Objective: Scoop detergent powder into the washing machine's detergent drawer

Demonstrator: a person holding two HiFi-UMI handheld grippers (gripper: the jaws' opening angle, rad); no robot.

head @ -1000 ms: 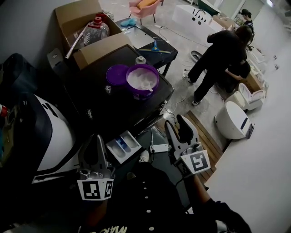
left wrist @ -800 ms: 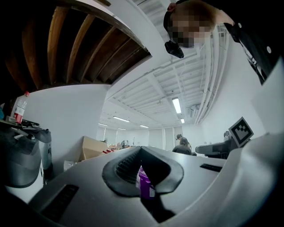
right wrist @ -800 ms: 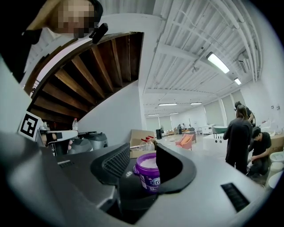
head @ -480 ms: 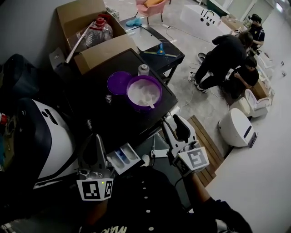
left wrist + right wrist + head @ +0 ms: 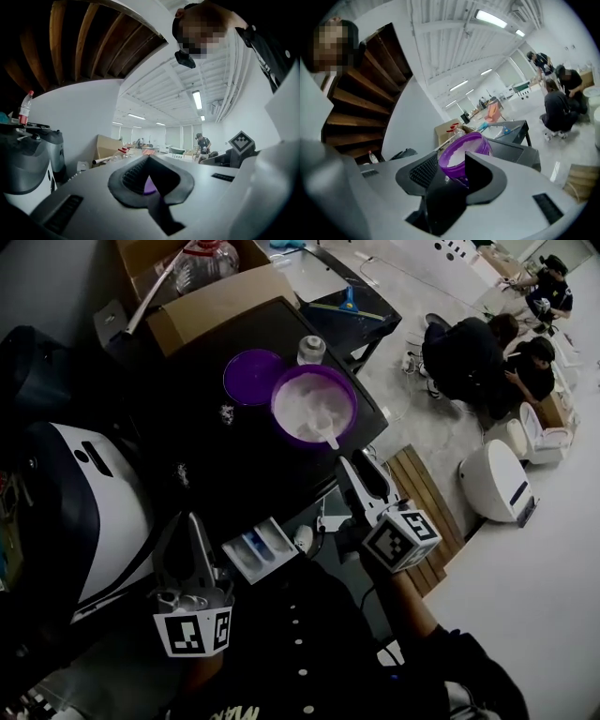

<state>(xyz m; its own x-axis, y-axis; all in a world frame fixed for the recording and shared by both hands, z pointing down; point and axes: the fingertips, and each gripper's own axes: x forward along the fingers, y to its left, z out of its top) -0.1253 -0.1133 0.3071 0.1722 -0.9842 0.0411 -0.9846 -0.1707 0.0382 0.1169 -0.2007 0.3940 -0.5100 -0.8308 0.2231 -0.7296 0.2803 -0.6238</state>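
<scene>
on the dark table (image 5: 211,460), the purple tub (image 5: 282,427) of white powder holds a white scoop (image 5: 324,431), with a purple lid (image 5: 250,380) just beside it. the right gripper (image 5: 362,475) points toward the tub, jaws apart and empty. the left gripper (image 5: 188,527), tips together on nothing, hovers near the open detergent drawer (image 5: 260,547).
</scene>
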